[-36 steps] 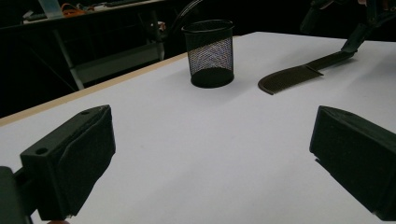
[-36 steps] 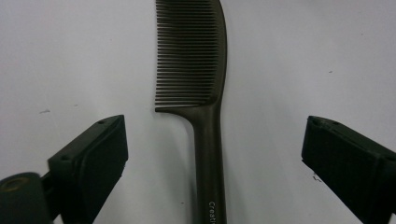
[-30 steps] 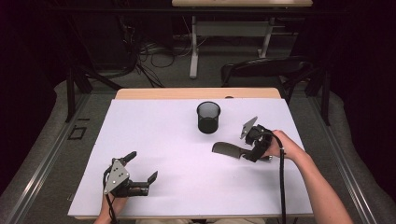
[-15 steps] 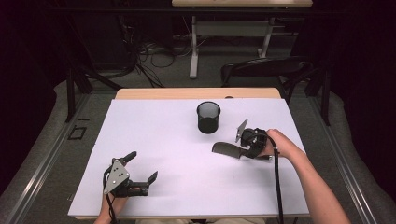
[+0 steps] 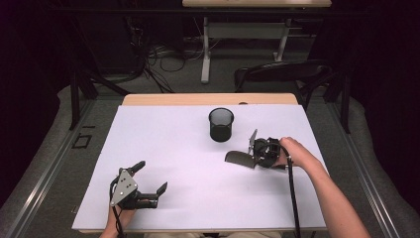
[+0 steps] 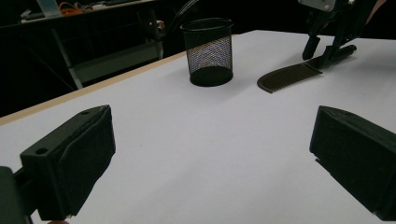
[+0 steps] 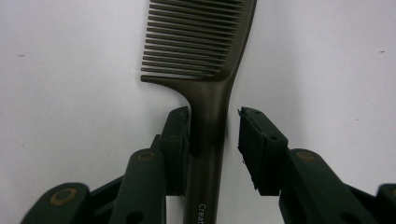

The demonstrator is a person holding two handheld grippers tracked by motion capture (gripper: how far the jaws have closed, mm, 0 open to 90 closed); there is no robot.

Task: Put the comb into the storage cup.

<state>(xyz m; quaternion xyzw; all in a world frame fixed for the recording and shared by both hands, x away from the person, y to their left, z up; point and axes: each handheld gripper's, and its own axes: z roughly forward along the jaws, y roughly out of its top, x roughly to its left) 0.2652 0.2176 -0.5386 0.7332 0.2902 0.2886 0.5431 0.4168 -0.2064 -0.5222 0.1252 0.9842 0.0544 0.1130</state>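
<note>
Right tongs (image 5: 253, 150): I hold them low over the counter (image 5: 168, 148), with the handle of the comb (image 5: 239, 158) running up between my two jaws. My jaws have just been closing in on it.
Grip, right: in the right gripper view one pad (image 7: 180, 140) lies against the side of the handle, while a narrow strip of white counter shows between the handle and my other pad (image 7: 254, 149). So my tongs are narrow around the handle and not yet clamped on it.
Comb (image 7: 205, 84): dark, flat on the counter, teeth end pointing away from my right tongs, handle end down between the jaws. Pale lettering shows on the handle near the bottom of the right gripper view; I cannot read the whole word.
Left tongs (image 5: 151, 177): I rest them near the front edge of the counter, well apart from the comb and from my right tongs. The jaws stand wide, with bare white surface between them in the left gripper view.
Mesh cup (image 5: 221, 124): black, upright, open at the top, standing beyond my right tongs and just past the teeth end of the comb, apart from it. From my left tongs it lies ahead, with the comb (image 6: 299, 74) off to one side of it.
Right hand (image 5: 294, 151): wrapped around the body of the right tongs, the cable (image 5: 293, 198) trailing back along my forearm.
</note>
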